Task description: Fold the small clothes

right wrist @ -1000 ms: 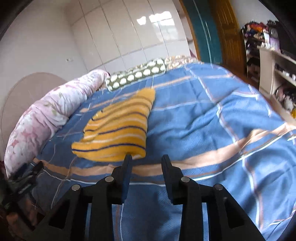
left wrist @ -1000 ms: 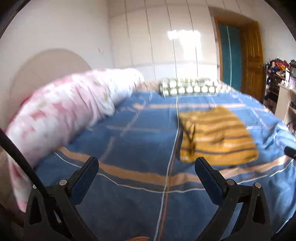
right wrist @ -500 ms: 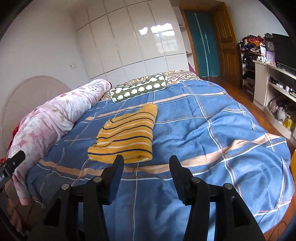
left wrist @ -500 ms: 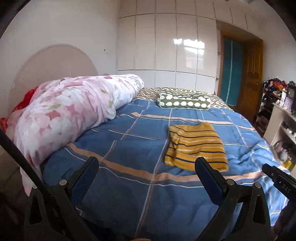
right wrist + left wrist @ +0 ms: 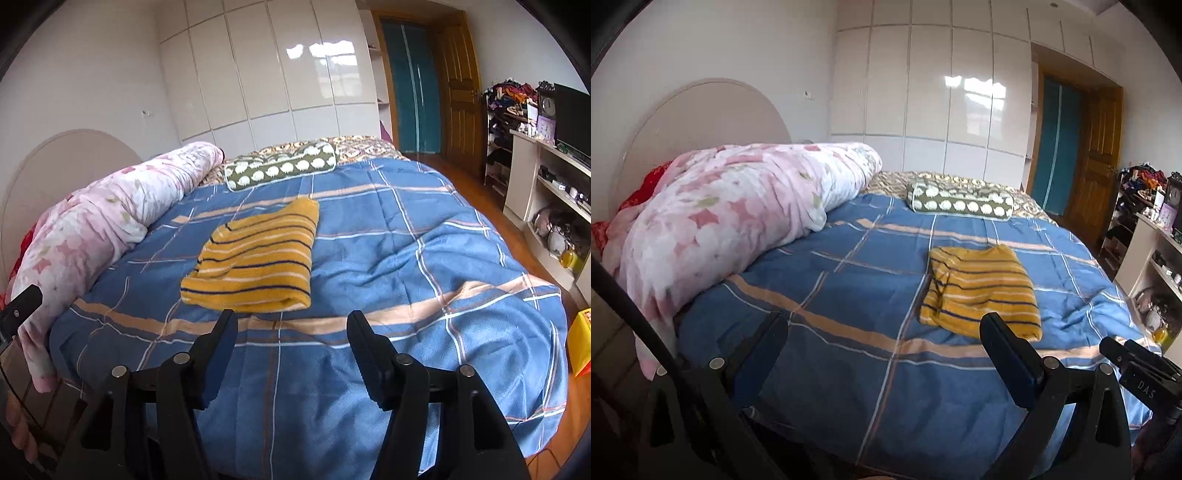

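Bedroom w/ a big bed (image 5: 424, 258) under a blue plaid cover, white wardrobe (image 5: 277, 66) behind. Yellow striped top (image 5: 255, 258) lies folded near the middle of the bed, pink floral duvet (image 5: 731, 218) rolled up along the left, green pillow (image 5: 960, 201) further back. Left hand-held gripper (image 5: 882, 343) is spread wide, nothing in it. Right hand-held gripper (image 5: 291, 332) is also apart & holding nothing, both hovering short of the top at the bed's near edge.
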`<state>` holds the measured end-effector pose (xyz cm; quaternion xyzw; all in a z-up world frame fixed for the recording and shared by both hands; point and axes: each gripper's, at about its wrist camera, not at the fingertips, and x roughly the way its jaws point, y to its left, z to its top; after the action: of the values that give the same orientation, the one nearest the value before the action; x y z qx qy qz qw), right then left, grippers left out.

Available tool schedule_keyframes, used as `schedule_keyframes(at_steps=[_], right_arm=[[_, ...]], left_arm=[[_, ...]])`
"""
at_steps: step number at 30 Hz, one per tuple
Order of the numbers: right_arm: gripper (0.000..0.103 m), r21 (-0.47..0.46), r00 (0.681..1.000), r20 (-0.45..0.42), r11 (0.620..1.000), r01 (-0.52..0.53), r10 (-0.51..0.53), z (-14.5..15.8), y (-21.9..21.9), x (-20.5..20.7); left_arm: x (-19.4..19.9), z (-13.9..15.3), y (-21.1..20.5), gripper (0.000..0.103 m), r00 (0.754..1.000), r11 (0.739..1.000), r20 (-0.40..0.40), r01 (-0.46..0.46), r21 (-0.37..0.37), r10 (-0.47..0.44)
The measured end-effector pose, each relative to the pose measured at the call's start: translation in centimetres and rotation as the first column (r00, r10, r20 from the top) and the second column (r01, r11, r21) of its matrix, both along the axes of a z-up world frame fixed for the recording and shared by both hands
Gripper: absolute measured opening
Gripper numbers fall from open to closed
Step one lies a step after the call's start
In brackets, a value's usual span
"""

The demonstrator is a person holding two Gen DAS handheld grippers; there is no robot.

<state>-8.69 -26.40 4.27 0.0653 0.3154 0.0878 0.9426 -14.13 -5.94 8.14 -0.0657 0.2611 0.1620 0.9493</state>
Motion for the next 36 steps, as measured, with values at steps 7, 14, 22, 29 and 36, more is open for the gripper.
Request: schedule_keyframes(at_steps=[7,14,22,29,36], right_arm=[[0.071,0.016,0.998,-0.063,1.000,0.015,-0.014,-1.7,-0.7,1.8],[0.072,-0.045,0.996,-0.078,0.998,0.035,-0.038,-2.5,-1.3,2.8],[0.074,-0.162,0.994,-0.098,0.986,0.038,-0.054,-4.1,-1.0,5.3],[0.074,-0.162,0.985,-0.166,0.987,0.014,-0.041,-5.9,0.1,8.4],[0.074,-0.198,0.977,-0.210,0.980,0.002,-0.044,-7.1,0.6,9.3]], left_arm=[[0.8,-1.2,-1.1,0.103,0.997,0.999,-0.071,0.020,0.036,-0.017],[3.6,-2.5,-1.7,0.103,0.986,0.998,-0.157,0.060,0.018,-0.056],[8.3,-4.8,-2.1,0.103,0.962,0.995,-0.254,0.101,-0.005,-0.099],[11.1,-6.9,-1.1,0.103,0.943,0.996,-0.322,0.082,-0.030,-0.088],[12.3,-8.5,-1.4,0.103,0.927,0.994,-0.359,0.096,-0.051,-0.108]])
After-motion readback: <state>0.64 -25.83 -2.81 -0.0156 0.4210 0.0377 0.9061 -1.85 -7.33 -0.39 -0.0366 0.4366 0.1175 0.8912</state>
